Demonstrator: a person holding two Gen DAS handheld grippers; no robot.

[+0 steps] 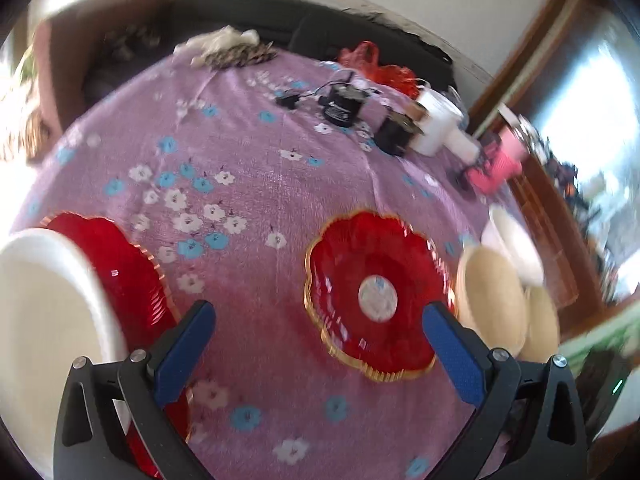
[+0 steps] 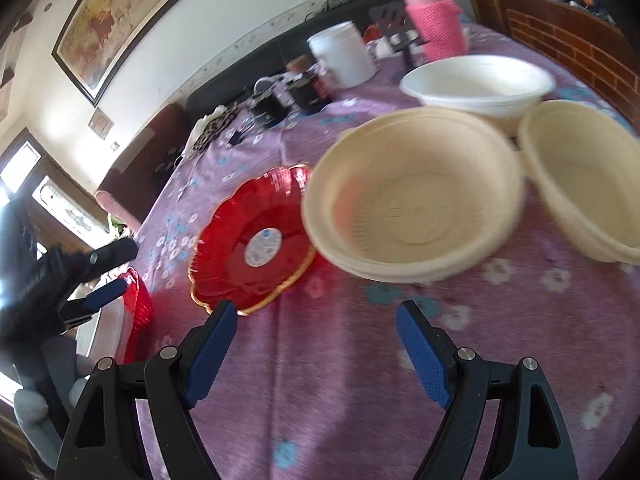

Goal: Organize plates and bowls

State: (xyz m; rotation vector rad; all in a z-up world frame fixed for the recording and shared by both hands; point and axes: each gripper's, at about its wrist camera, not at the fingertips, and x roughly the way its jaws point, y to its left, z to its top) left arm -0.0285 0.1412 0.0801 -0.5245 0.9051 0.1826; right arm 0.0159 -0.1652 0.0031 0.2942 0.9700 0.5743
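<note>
Two sets of tongs, nearest the cameras: left tongs (image 1: pixel 318 326) with blue pads apart and nothing between them, hovering over bare purple floral cloth; right tongs (image 2: pixel 316 330) likewise apart and empty, aimed down at the cloth just short of the dishes. Neither carrying anything, so probably between picks.

One white bowl (image 1: pixel 44 304) at the near left edge of the left view, sitting on a red plate (image 1: pixel 124 276) whose ribbed rim sticks out from under it; apparently a stack already begun, though a bowl on a plate mixes the kinds.

One red flower-shaped plate (image 1: pixel 374 294) with gold rim and a round label at its centre, lying flat and alone mid-cloth, just ahead of the left tongs; likely the next piece to join the other red plate.

Two cream bowls: nearer cream bowl (image 2: pixel 412 204), its doubled rim hinting at two nested, overlapping the red plate's edge from this angle; second cream bowl (image 2: pixel 588 184) just beside it on the right.

One wide white bowl (image 2: pixel 480 84) behind the cream pair, upright.

Several unrelated items farther back on the tabletop (image 2: pixel 340 400): white jar (image 2: pixel 344 56), pink knitted sleeve on a bottle (image 2: pixel 436 28), small dark containers, all well apart from the dishes.
</note>
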